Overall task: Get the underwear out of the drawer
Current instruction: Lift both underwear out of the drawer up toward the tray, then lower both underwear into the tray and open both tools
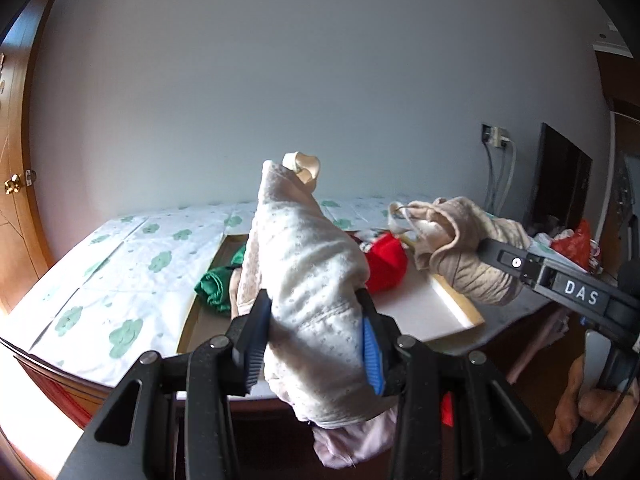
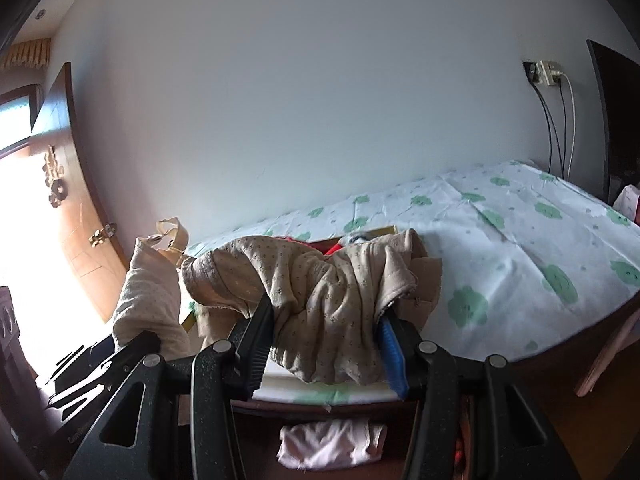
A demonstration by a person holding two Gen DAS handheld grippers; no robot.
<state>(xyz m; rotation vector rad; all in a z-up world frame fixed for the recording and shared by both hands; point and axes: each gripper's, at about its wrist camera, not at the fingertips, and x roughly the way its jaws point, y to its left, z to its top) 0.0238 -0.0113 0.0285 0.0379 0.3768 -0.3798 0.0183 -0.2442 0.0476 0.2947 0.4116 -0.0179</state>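
Your left claw (image 1: 316, 344) gripped one end of the dotted underwear (image 1: 308, 264), your right claw (image 2: 326, 350) the other; the garment spanned between them, above the open drawer (image 1: 452, 304).

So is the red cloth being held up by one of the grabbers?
No, the red cloth lies in the drawer tray, while the left gripper and right gripper each clamp a beige dotted garment.

The underwear (image 1: 308, 280) was soft, matt knit cloth, dotted. The grippers' fingers (image 1: 252, 332) looked like matt black plastic with ribbed pads. The bed sheet (image 2: 520, 240) was smooth printed cloth, the door (image 2: 80, 200) glossy wood.
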